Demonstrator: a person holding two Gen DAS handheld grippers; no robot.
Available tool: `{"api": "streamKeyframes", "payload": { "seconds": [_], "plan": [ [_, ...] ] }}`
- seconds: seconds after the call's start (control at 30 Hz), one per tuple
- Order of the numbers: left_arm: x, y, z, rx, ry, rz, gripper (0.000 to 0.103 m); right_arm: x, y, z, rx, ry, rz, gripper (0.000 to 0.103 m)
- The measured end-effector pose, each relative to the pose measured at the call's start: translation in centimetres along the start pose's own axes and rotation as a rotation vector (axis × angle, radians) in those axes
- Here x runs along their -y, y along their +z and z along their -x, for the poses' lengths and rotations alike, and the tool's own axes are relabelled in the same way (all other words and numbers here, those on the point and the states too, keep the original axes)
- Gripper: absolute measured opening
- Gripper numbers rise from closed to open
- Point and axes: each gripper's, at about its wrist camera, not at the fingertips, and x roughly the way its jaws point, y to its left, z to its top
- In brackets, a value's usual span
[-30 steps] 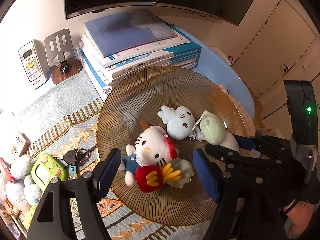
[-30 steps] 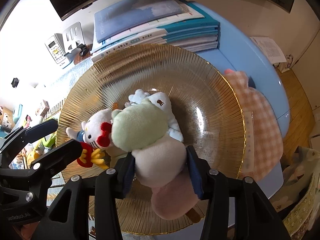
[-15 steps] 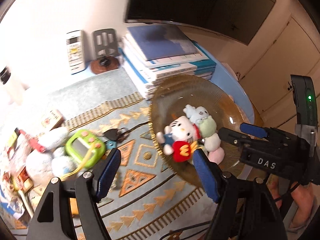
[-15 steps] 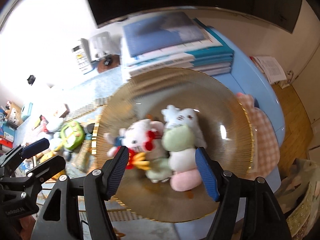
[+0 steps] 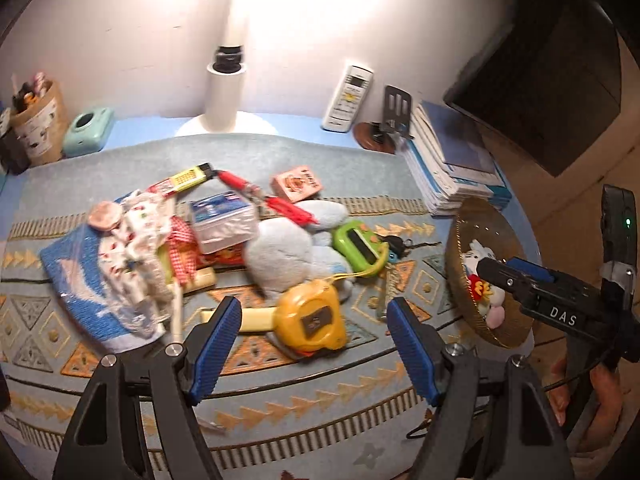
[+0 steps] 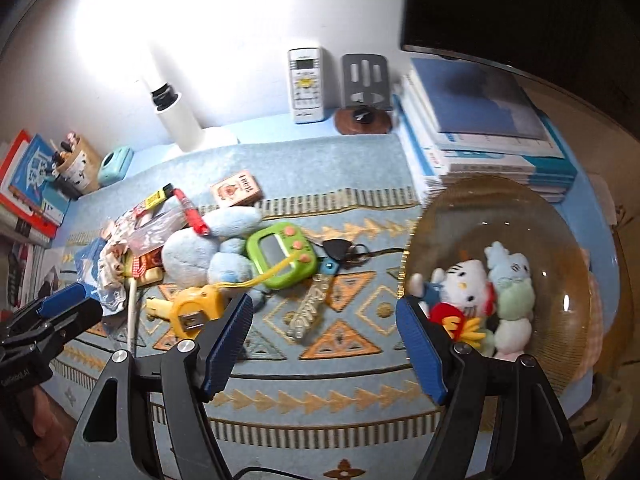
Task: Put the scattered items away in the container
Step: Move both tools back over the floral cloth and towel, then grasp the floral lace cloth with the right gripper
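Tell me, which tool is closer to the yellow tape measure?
The left tool. The yellow tape measure lies right between its open fingers. The right tool hangs open further toward the glass bowl, with the tape measure off beside its left finger.

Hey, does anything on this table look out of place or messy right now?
Yes. A heap still lies loose on the rug: yellow tape measure, big blue plush, green toy, keys and a crumpled plastic bag. Only three small plush toys sit in the amber bowl.
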Motion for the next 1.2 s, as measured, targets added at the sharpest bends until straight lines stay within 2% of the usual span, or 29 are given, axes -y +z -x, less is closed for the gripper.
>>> {"api": "streamKeyframes", "payload": {
  "seconds": [0.23,0.4,0.53,0.67,0.83,0.97,1.07,1.2],
  "plan": [
    [-8.7,-0.2,2.6,0.045,0.081,0.096,0.072,-7.3,0.6,-1.7,-0.024,0.051,0.057,0.074],
    [-13.2,1.4,2.5,0.077,0.121,0.125,0.072,-10.0,0.9,-2.3,-0.030,0.041,0.077,0.074],
    [-15.6,3.8,0.3,0.077,0.138,0.110,0.072,-10.6,1.0,-2.9,-0.041,0.000,0.062,0.074],
    [-17.2,5.5,-3.2,0.029,0.122,0.077,0.072,-10.0,1.2,-3.9,-0.064,-0.042,0.019,0.074],
    [-18.1,6.8,-6.9,-0.025,0.089,0.033,0.072,-9.7,1.8,-5.5,-0.107,-0.073,-0.025,0.074],
    [-18.6,7.1,-8.4,-0.052,0.070,0.035,0.072,-10.7,2.7,-6.4,-0.132,-0.077,-0.002,0.074],
    [-18.6,6.8,-8.9,-0.062,0.056,0.036,0.072,-11.9,3.6,-6.3,-0.119,-0.010,0.020,0.074],
    [-18.6,6.3,-8.3,-0.057,0.057,0.029,0.072,-15.4,4.1,-5.9,-0.099,0.205,0.088,0.074]
  ]
}}
